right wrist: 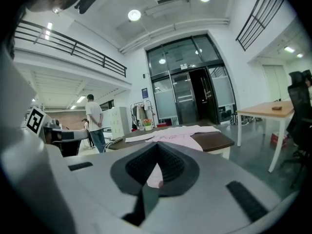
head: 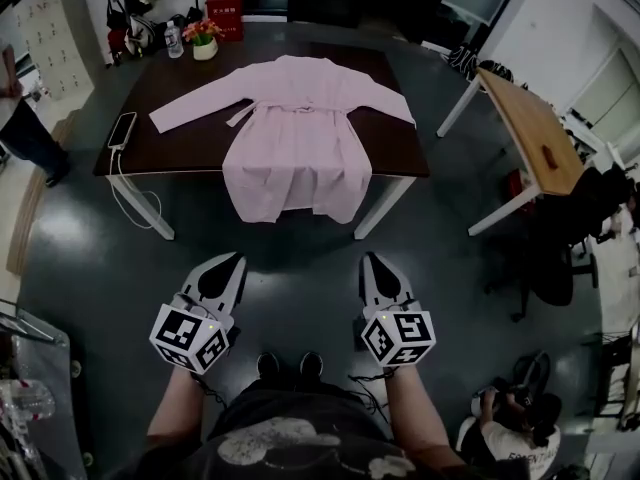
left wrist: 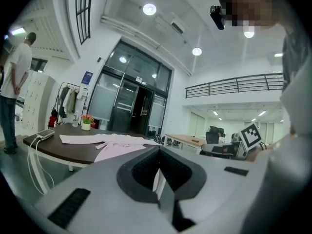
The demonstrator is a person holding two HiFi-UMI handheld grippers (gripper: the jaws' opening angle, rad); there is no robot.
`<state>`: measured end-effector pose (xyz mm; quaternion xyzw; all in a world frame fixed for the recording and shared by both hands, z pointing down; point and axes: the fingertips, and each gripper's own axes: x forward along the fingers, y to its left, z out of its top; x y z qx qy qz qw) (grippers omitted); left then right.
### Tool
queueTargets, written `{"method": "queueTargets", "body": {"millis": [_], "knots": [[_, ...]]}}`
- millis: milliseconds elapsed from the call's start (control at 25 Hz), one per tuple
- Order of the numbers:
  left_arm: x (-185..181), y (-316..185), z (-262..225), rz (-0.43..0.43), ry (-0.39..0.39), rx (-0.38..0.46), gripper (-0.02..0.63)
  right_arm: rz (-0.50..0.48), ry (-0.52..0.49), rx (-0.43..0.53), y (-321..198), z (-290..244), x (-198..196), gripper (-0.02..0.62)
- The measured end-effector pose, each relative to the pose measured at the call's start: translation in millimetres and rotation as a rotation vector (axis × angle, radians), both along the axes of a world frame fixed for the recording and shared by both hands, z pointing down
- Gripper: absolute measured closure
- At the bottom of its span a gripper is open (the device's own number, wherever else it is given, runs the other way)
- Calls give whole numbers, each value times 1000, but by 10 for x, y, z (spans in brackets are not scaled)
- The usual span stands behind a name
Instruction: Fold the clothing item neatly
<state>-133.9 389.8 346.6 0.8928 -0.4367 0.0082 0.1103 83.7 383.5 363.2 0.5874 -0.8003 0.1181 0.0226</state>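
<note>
A pale pink robe (head: pixel 298 138) lies spread flat on a dark table (head: pixel 180 146), sleeves out to both sides and its hem hanging over the near edge. The left gripper view shows the robe (left wrist: pixel 117 143) far off; the right gripper view shows the same robe (right wrist: pixel 175 136) at a distance. My left gripper (head: pixel 236 259) and right gripper (head: pixel 369 258) are held low in front of the person, well short of the table, both shut with nothing between the jaws.
A phone with a white cable (head: pixel 122 129) lies at the table's left end. A flower pot (head: pixel 204 42), a bottle (head: pixel 175 41) and a red box (head: pixel 225 16) stand at the far edge. A wooden desk (head: pixel 530 128) is to the right. A person (left wrist: pixel 13 89) stands at the left.
</note>
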Motion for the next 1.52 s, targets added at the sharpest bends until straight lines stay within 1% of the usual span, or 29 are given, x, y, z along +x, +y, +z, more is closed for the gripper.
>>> {"method": "queueTargets", "body": {"millis": [120,280,440,560,760,920,1080,1240,1320,1440,1520], "knots": [[-29,18,11,-1,0,-7,597,5,-2,4,3,-9,-33,603],[-180,0,16,-19,2,-4,597,19,-33,21,-17,-38,-75,603],[-299,-53,-2,-26,24,6,597,72,-67,60,-62,-133,-67,603],[-312,-133,58,-12,7,16,595,116,-35,78,-81,-106,-70,603],[-251,-296,192,8,-7,-3,595,118,16,125,-103,-81,-85,603],[-206,-456,358,-6,-17,-39,595,137,16,118,-284,74,29,603],[-138,-792,420,-62,-25,-59,595,165,5,97,-682,255,235,603],[-31,-1222,320,-114,-47,-51,595,98,-61,81,-1200,261,347,603],[10,-1426,245,-144,-52,-41,595,43,-54,94,-1450,220,349,603],[37,-1663,170,-197,-55,-31,595,-35,-16,113,-1775,201,281,603],[-4,-1766,166,-234,-70,-32,595,-75,-23,110,-1933,225,197,603]]}}
